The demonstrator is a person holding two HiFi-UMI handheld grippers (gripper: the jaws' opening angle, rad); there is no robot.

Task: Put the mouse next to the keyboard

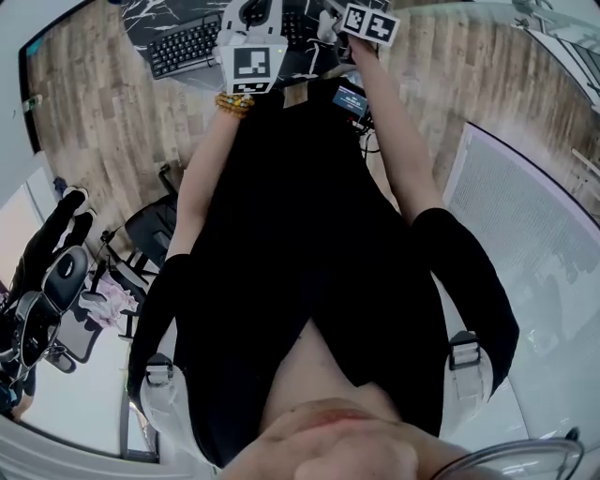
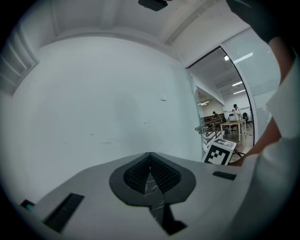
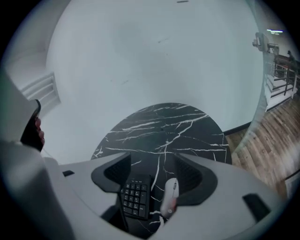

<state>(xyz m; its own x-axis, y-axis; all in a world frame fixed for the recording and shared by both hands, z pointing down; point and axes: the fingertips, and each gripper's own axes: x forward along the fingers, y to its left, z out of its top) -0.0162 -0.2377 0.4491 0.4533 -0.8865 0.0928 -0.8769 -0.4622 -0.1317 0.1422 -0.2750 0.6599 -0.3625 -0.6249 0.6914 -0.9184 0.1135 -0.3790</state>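
A white mouse [image 3: 169, 196] lies on the round black marble table [image 3: 164, 126], just right of the number-pad end of a black keyboard [image 3: 136, 199]. My right gripper [image 3: 153, 161] hovers above them, open, with both showing in the gap between its jaws; it holds nothing. My left gripper [image 2: 151, 180] is shut and empty, and it points at a bare white wall. In the head view the keyboard [image 1: 187, 42] sits at the top, with the left marker cube [image 1: 253, 66] and the right marker cube [image 1: 370, 23] beside it. The mouse is hidden there.
The person's black-clad torso fills the middle of the head view. Wood floor [image 1: 103, 122] surrounds the table. An office chair [image 1: 56, 281] stands at the left. A glass partition [image 3: 276, 79] runs along the right. Distant desks [image 2: 232, 124] show beyond a doorway.
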